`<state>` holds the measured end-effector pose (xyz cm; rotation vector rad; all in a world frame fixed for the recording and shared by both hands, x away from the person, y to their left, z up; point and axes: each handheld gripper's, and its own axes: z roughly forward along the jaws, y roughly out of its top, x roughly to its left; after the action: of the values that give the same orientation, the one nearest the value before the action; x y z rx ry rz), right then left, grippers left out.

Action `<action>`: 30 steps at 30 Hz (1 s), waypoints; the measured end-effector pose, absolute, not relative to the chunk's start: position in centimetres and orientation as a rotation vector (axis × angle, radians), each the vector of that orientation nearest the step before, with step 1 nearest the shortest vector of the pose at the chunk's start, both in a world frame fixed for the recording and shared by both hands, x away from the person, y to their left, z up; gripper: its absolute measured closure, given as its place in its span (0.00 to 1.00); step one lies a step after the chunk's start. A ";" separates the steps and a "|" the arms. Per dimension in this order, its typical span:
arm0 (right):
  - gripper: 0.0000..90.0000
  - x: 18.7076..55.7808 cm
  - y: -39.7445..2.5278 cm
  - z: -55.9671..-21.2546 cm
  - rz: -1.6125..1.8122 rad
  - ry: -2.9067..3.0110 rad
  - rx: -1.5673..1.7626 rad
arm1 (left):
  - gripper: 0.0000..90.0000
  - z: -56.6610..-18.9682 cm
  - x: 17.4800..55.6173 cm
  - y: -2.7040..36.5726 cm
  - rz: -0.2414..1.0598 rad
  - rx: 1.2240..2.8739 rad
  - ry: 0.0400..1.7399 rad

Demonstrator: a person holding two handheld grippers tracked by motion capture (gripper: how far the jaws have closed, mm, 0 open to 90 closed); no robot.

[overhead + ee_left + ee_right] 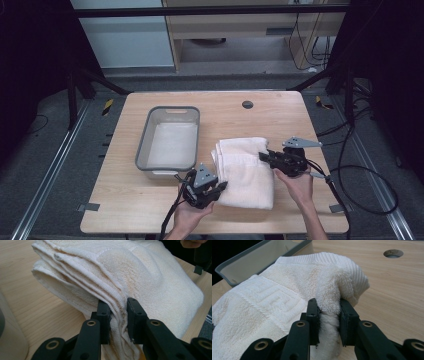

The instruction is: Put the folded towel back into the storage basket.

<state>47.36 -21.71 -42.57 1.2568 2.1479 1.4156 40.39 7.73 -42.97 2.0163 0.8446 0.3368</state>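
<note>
Light wood table (150, 210), pale grain, rounded corners. Round cable hole (247, 104) near far edge, centre-right. Grey plastic tub (170, 142) sits on left half, long side running away from person. Folded cream towel (245, 172) lies flat just right of tub, near front edge, layered folds facing left, bulk resting on tabletop. Strips of grey tape (88, 206) at front corners.

Folded cream terry towel (245, 170), several layers thick, Greek-key woven border; lies on the wooden table just right of the grey bin, edges bunched.
</note>
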 end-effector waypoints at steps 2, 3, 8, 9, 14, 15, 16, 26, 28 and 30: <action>0.81 47.4 -21.7 -42.5 1.415 2.147 1.252 | 0.82 -42.9 40.4 7.8 0.341 2.016 0.845; 0.81 47.4 -21.7 -42.3 1.427 2.138 1.250 | 0.82 -42.7 40.4 7.8 0.343 2.012 0.843; 0.81 47.3 -21.5 -41.8 1.423 2.131 1.237 | 0.82 -42.3 40.3 8.0 0.353 2.006 0.842; 0.81 47.3 -21.4 -41.6 1.426 2.129 1.226 | 0.82 -42.1 40.3 8.1 0.355 2.001 0.841; 0.81 47.3 -21.4 -41.0 1.444 2.114 1.216 | 0.82 -41.5 40.3 8.3 0.356 1.985 0.838; 0.81 47.3 -21.3 -40.9 1.445 2.112 1.210 | 0.82 -41.3 40.3 8.3 0.356 1.983 0.837; 0.81 47.3 -21.3 -40.9 1.445 2.112 1.210 | 0.82 -41.3 40.3 8.3 0.356 1.983 0.837; 0.81 47.4 -20.7 -39.5 1.433 2.098 1.172 | 0.82 -40.1 40.4 8.7 0.383 1.968 0.829; 0.81 47.4 -20.6 -39.2 1.431 2.089 1.168 | 0.82 -39.7 40.5 8.8 0.387 1.962 0.826; 0.81 47.5 -20.5 -38.8 1.435 2.084 1.159 | 0.82 -39.5 40.5 8.8 0.389 1.959 0.824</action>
<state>47.46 -20.54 -38.80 1.1594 2.0844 1.4352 40.50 8.83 -39.53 1.9586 0.8242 0.3886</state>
